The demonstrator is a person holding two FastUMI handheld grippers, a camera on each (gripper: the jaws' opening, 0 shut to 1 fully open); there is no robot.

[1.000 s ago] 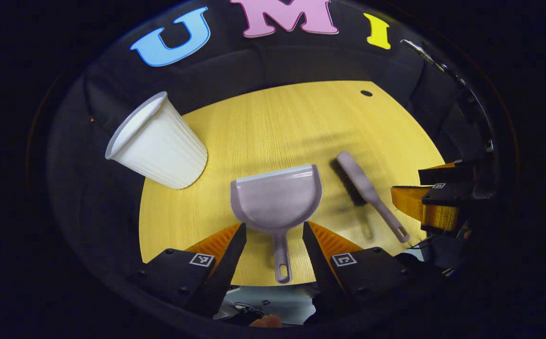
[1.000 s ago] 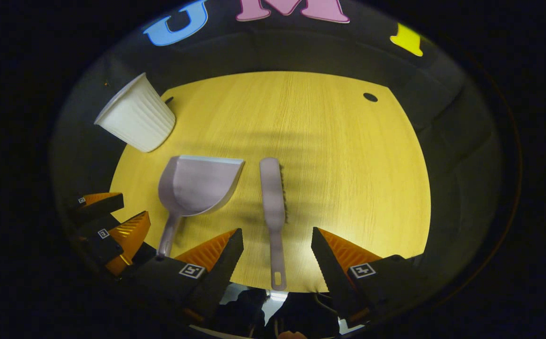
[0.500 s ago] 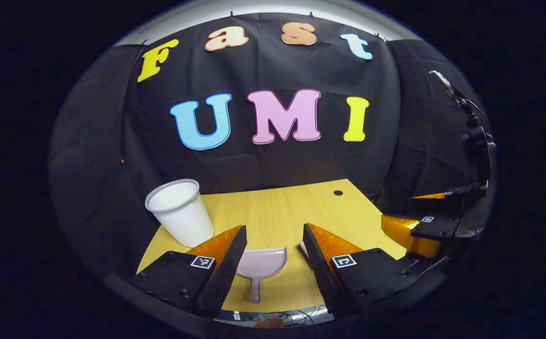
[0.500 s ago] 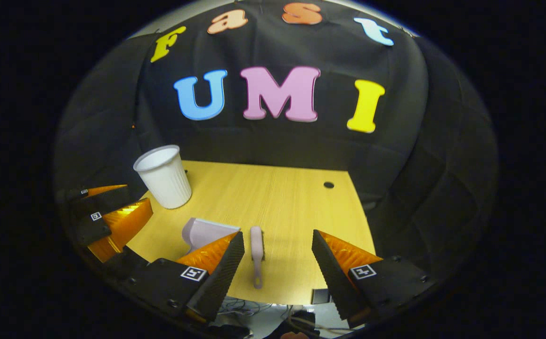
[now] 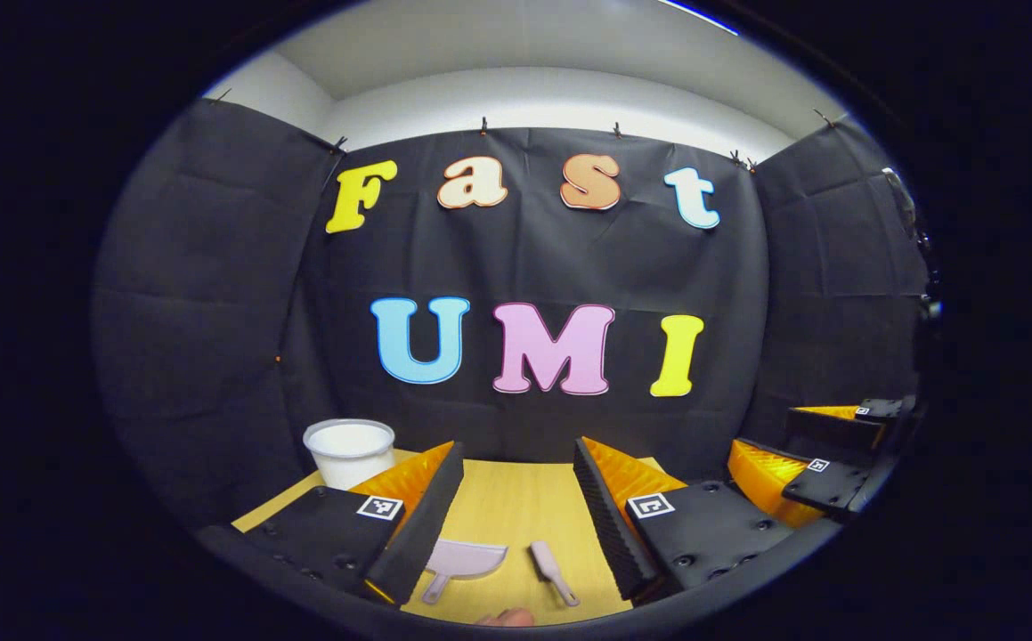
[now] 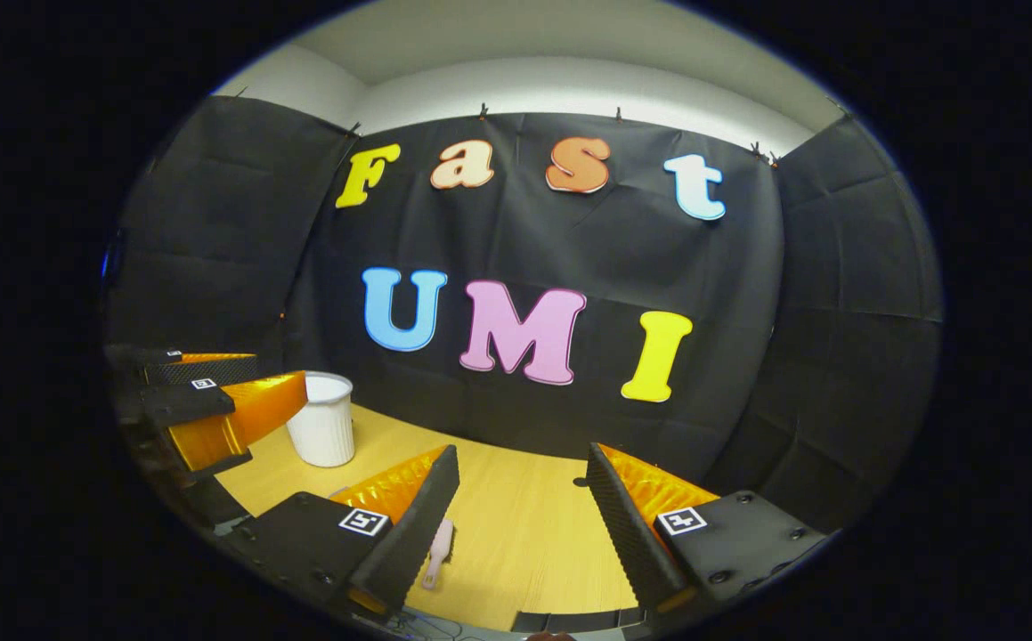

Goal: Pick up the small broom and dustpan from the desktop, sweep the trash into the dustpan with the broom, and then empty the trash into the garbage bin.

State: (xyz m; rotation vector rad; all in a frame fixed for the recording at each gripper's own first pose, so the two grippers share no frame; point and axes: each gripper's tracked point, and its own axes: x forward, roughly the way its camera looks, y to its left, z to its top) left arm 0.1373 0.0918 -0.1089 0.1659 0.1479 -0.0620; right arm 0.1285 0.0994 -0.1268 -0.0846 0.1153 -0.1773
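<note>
both tongs, left tongs (image 5: 516,507) and right tongs (image 6: 520,516), gape empty above the yellow counter (image 5: 516,499); dustpan (image 5: 465,561) beside broom (image 5: 551,570), white bin (image 5: 349,451) far left.

Left hand-held gripper (image 5: 516,507) and right hand-held gripper (image 6: 520,525), both level, jaws wide apart, empty.

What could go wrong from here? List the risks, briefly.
1. Dustpan and broom lie close together; reaching for one with an open gripper may knock the other.
2. The white bin stands near the desktop edge and could be tipped.
3. No trash is visible, so sweeping may have nothing to collect.
</note>
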